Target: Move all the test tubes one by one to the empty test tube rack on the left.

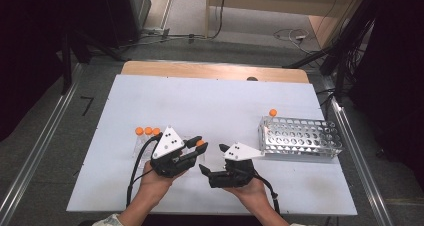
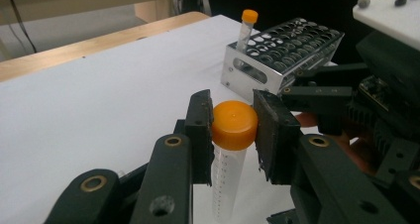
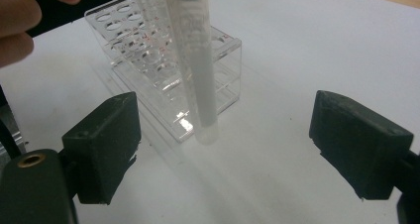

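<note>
The left claw (image 2: 233, 127) is clamped on the orange cap of a clear tube (image 2: 229, 174), which hangs down between the pads above the white table (image 1: 210, 106). The right claw (image 3: 237, 149) stands wide apart, its pads clear of the tube's lower end, which hangs between them at about 12 o'clock. A clear rack (image 3: 163, 65) sits behind the tube there. In the high view the metal rack (image 1: 300, 137) lies at 3 o'clock from the hands, with one capped tube upright in its far corner

Clear rack (image 1: 150, 145) left on table (image 1: 210, 101), metal rack (image 1: 300, 137) right, one tube (image 1: 272, 114) in its far corner
</note>
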### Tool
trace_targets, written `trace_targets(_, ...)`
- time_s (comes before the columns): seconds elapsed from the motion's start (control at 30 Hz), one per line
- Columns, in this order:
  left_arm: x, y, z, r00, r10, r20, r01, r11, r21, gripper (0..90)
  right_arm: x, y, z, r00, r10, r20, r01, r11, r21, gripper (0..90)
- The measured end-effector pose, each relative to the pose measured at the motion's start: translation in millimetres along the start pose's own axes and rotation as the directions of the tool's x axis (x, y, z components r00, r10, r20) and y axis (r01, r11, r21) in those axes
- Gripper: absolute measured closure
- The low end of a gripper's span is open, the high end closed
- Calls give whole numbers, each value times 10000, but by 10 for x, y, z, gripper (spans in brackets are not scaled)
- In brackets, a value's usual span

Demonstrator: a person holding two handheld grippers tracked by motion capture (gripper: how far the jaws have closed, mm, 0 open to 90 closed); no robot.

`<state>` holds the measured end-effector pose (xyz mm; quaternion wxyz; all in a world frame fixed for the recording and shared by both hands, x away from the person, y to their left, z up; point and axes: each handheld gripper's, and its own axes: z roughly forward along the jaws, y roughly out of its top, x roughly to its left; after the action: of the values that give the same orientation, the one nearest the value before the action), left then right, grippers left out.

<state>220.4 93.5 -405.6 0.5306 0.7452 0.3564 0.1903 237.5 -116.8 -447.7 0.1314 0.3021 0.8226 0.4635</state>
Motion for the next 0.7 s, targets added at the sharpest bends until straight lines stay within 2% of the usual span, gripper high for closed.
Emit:
trace_targets(0.17,46,46,-68,9998,-99,-176,96,9998,-157,707,-3,-6,-3,10000,-34,10,34,10000,40,111)
trace_targets(0.43,175,157,-257,9967,-437,-686,379,9959,-825,708,-5,-6,-7,10000,-13,39,12,10000,35,112)
trace_targets(0.53,235,191,-322,9937,-577,-963,477,9935,-1033,708,-5,-7,-7,10000,-16,42,16,10000,43,112)
trace_targets(0.7,349,203,-384,9852,-816,-1504,649,9915,-1130,708,-4,-6,-13,10000,27,59,-27,10000,42,112)
